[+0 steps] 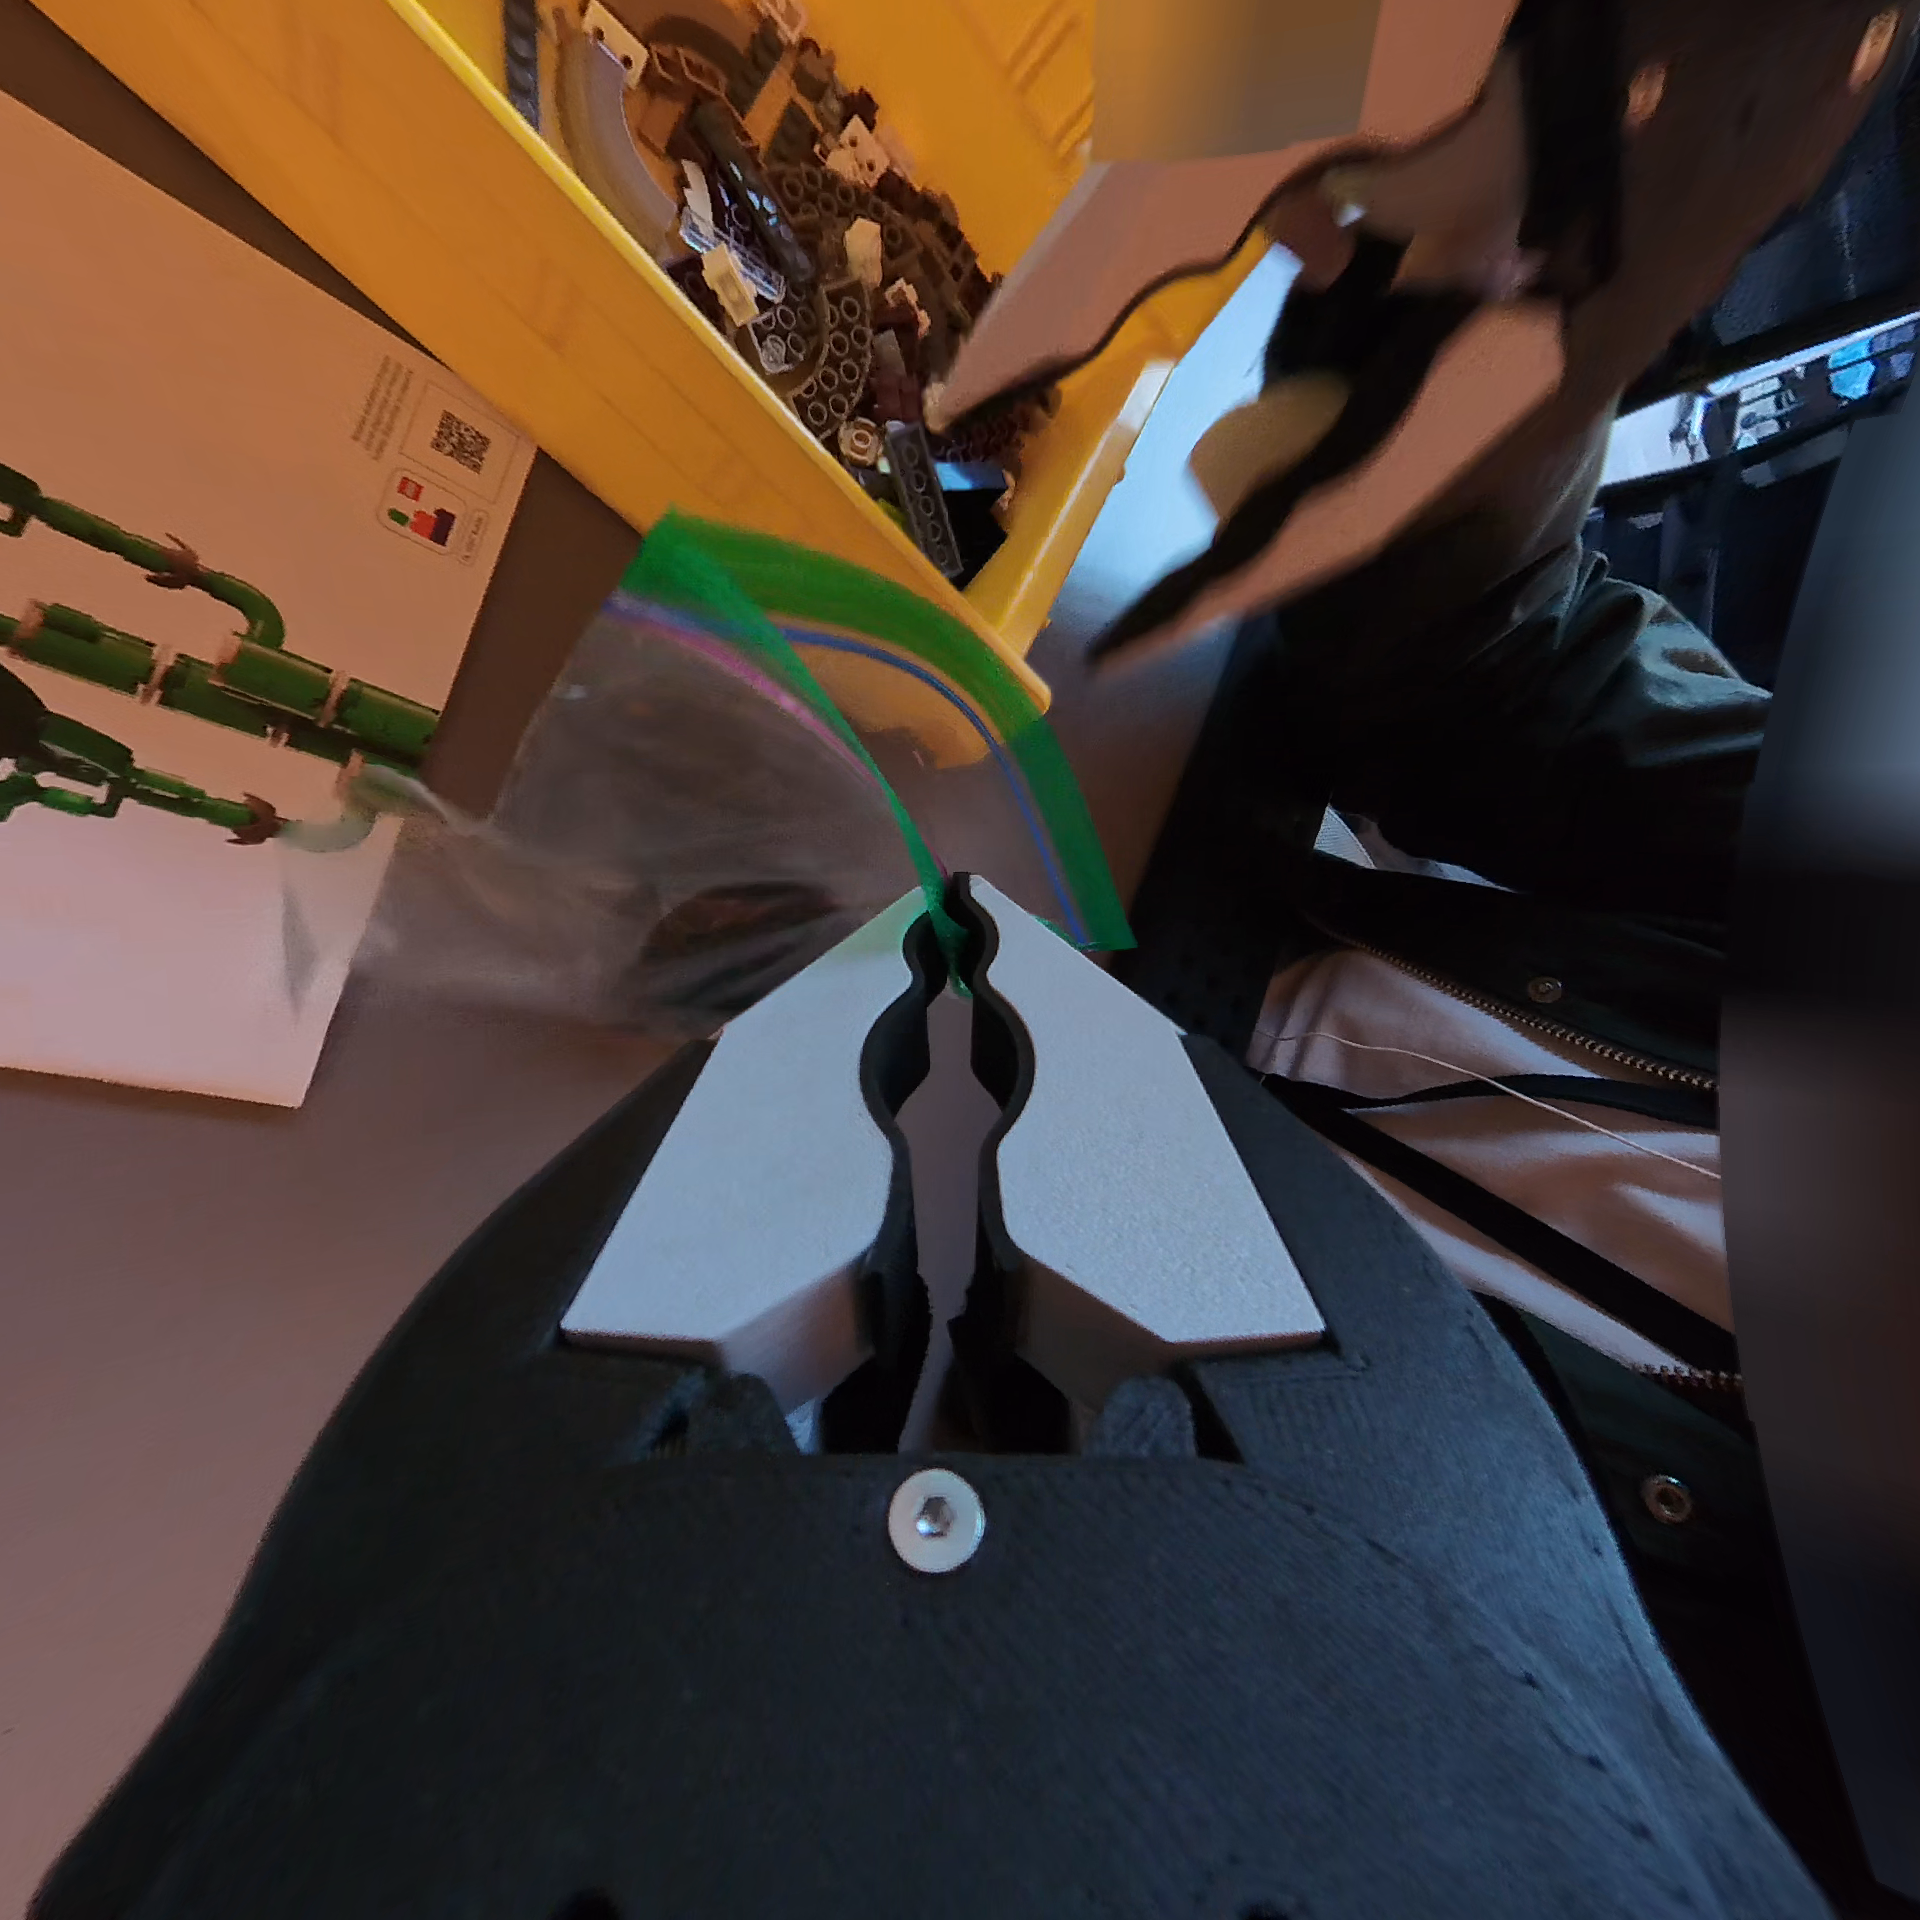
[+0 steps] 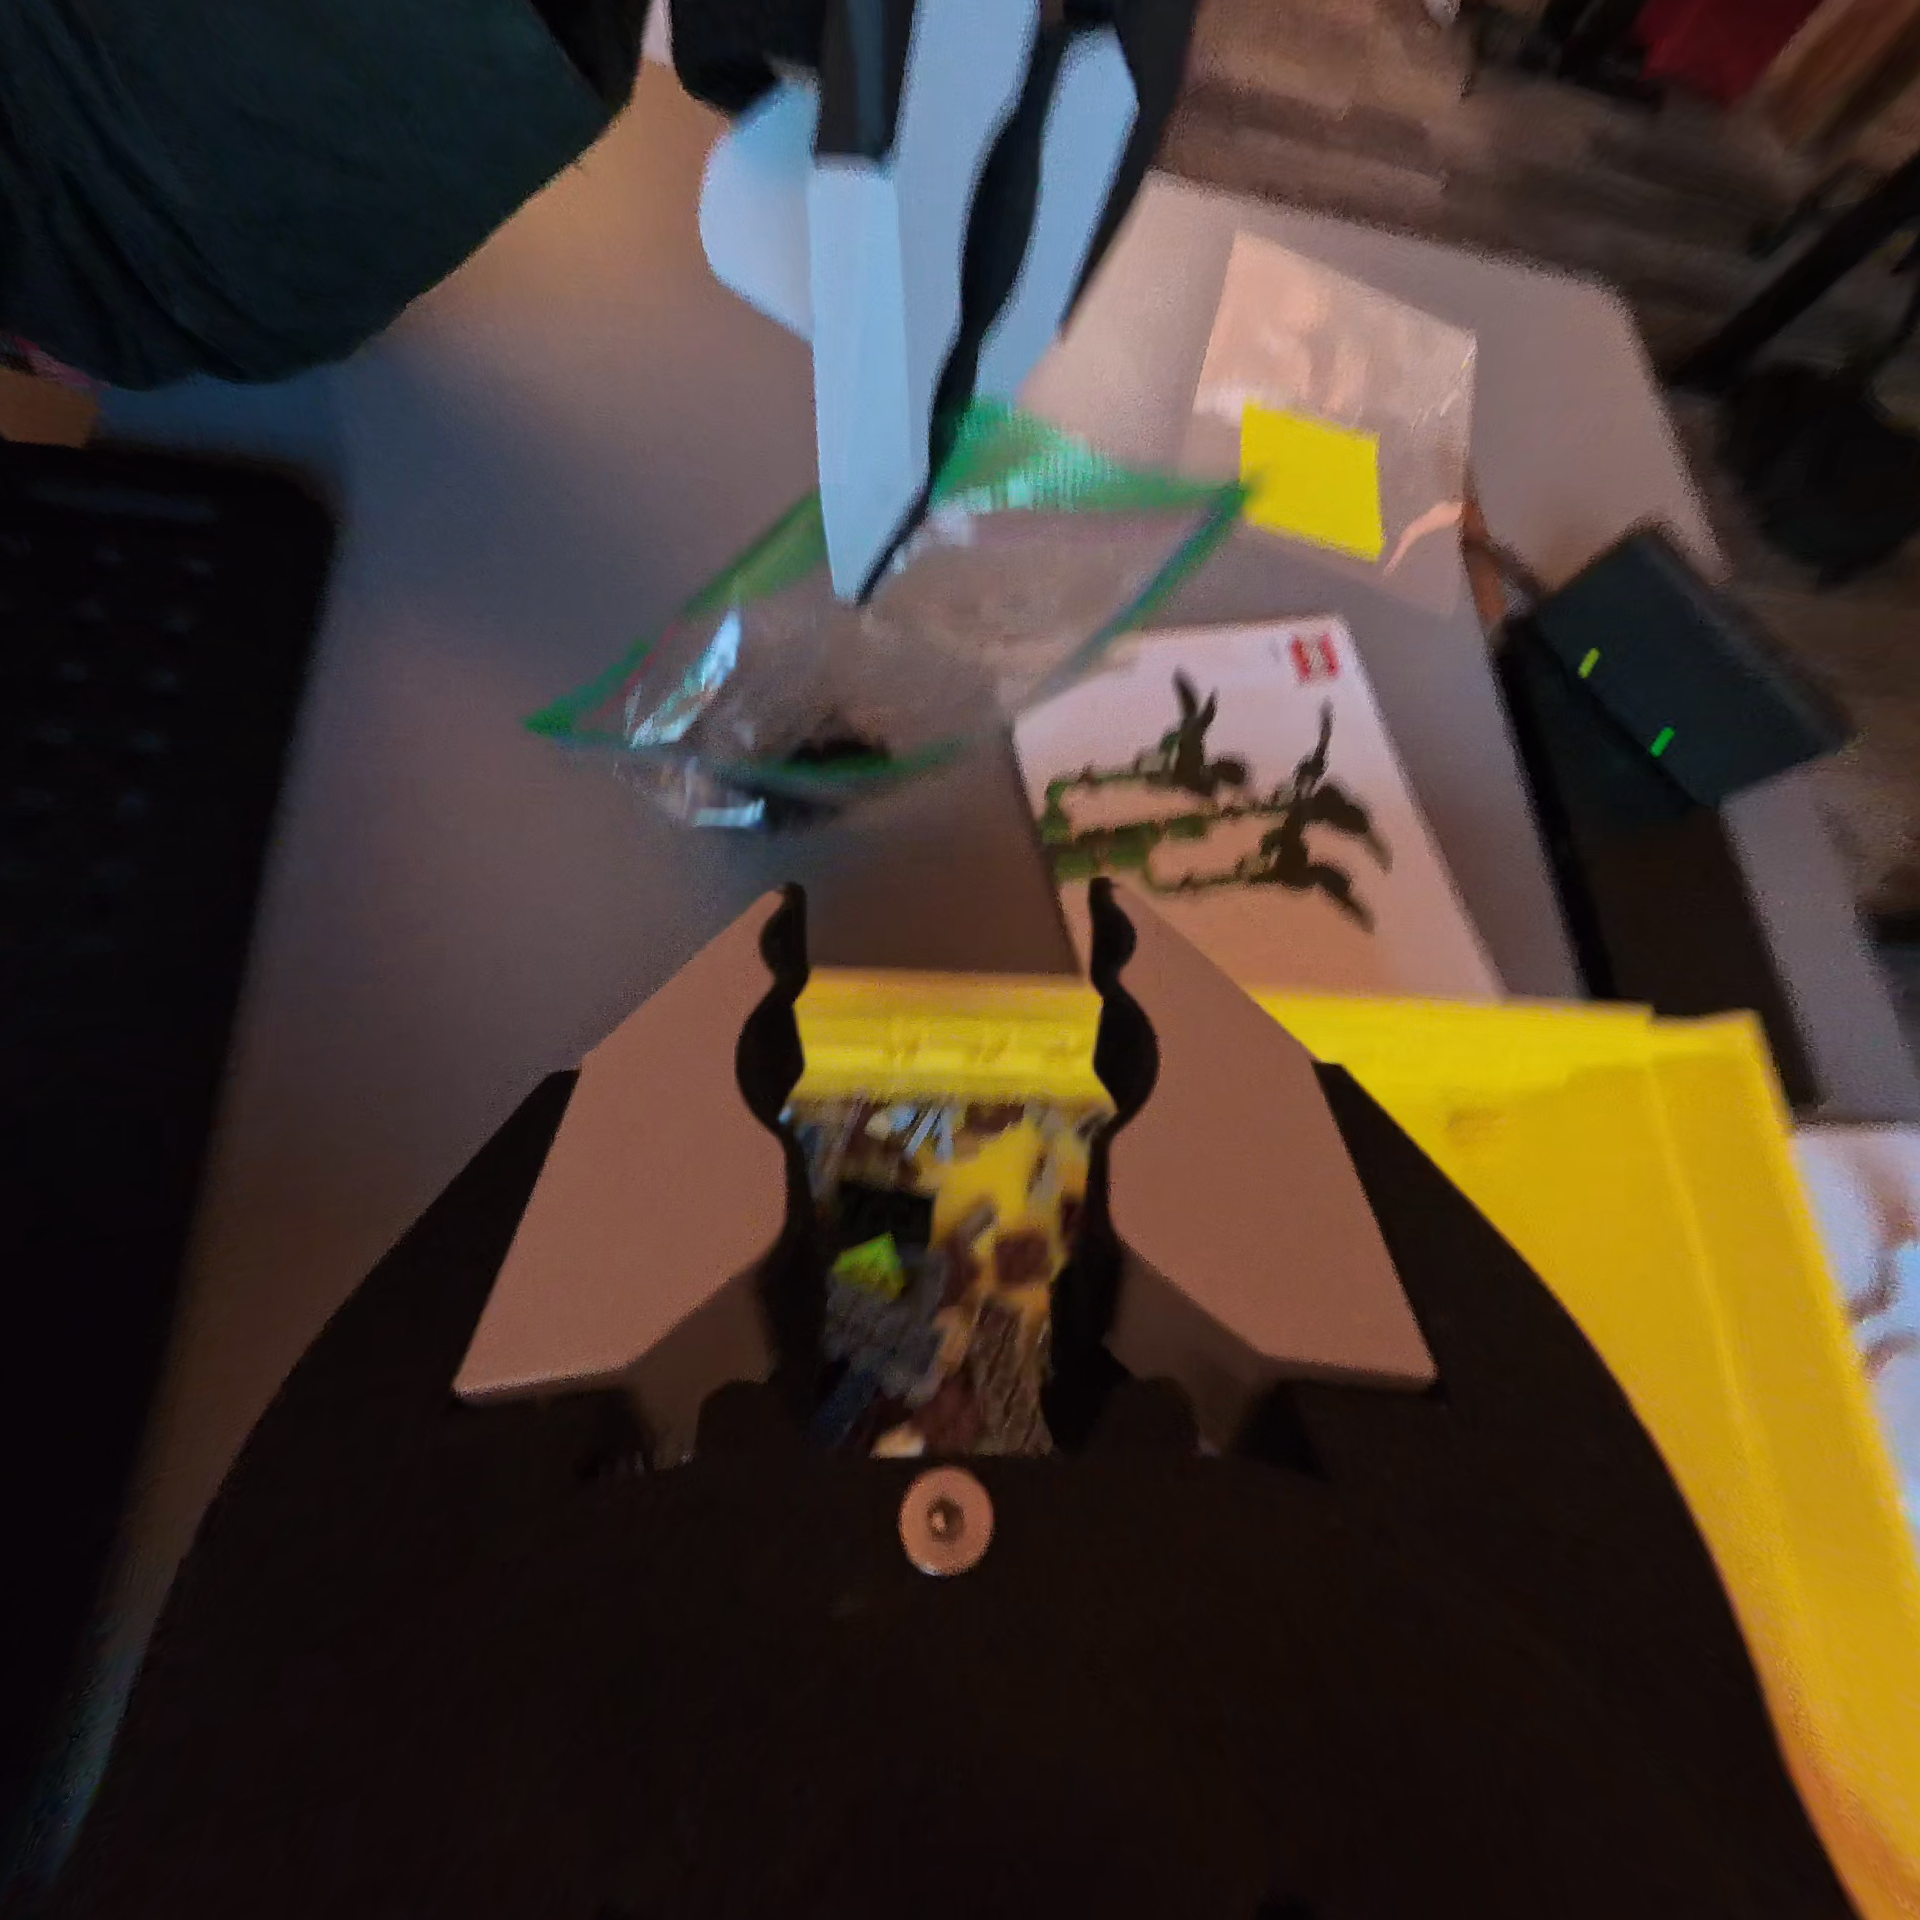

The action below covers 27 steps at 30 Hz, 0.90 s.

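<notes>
Left wrist view is showing the left gripper [image 1: 954, 914] clenching the green zip strip of a clear plastic bag [image 1: 665, 810], its jaws pressed together on the strip right at the tips. The bag is hanging off the tips over the grey table [image 1: 208, 1299], with something dark lying inside it — too blurred to name. Just behind the bag, a yellow bin [image 1: 499, 260] is sitting on the table, holding a heap of brown, grey and tan building bricks [image 1: 790, 281]. A white instruction booklet [image 1: 156, 935] with a green plant model pictured on it is lying beside the bin, and the bag's edge is overlapping it. The right gripper [image 1: 1039, 499] is reaching in from the upper right, its upper finger's tip over the near corner of the bin, its jaws spread apart.

In the right wrist view, the right gripper [image 2: 945, 914] is hovering above the yellow bin [image 2: 1507, 1143] with its jaws released and nothing between them; bricks [image 2: 956, 1278] are showing through the gap. Beyond it, the left gripper [image 2: 883, 561] is coming down from above and pinching the bag [image 2: 935, 644] near its green-edged mouth. The booklet [image 2: 1247, 810] is lying to the right of the bag. Farther back, what is probably a second clear bag [image 2: 1340, 353] with a yellow note is resting on the table, and a dark box [image 2: 1662, 675] with small green lights is sitting at the table's right edge.
</notes>
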### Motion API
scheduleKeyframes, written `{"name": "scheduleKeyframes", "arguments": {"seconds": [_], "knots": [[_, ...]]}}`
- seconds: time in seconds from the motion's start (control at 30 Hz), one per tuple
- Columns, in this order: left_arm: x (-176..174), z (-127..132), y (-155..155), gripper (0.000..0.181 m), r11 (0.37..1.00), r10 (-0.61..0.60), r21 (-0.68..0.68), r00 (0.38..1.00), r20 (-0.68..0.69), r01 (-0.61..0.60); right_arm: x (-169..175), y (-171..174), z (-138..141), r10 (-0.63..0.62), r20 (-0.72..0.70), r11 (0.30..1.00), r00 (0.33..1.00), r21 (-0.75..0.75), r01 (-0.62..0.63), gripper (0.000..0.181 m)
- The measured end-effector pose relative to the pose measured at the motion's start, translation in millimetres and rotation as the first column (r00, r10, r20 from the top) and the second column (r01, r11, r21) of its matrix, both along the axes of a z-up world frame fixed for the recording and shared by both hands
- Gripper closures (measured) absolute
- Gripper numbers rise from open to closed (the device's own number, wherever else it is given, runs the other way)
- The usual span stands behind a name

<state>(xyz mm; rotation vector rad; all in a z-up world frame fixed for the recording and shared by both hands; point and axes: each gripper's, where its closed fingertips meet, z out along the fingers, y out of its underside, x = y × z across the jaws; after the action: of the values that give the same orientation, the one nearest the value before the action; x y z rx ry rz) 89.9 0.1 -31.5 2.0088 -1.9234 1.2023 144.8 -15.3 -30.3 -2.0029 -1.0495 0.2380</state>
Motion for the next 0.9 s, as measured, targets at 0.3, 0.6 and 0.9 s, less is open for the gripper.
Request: {"name": "scheduleKeyframes", "arguments": {"seconds": [0.3,0.6,0.9], "knots": [[-1.1,-4.8,-4.8,0.181,1.000,-0.020,0.018,1.000,-0.024,0.020,81.9,-55.4,-116.0,-0.150,0.250,0.787,0.957,-0.555,0.269,0.134],[-0.7,-7.2,-4.2,0.181,1.000,-0.021,0.015,0.999,-0.033,0.021,66.7,-62.5,-104.2,-0.128,0.120,0.752,0.984,-0.635,0.175,0.172],[5.8,-15.6,-15.4,0.181,0.999,-0.052,-0.003,0.997,-0.053,0.052,23.2,-20.5,34.3,-0.144,-0.074,0.987,0.987,-0.084,0.138,0.173]]}}
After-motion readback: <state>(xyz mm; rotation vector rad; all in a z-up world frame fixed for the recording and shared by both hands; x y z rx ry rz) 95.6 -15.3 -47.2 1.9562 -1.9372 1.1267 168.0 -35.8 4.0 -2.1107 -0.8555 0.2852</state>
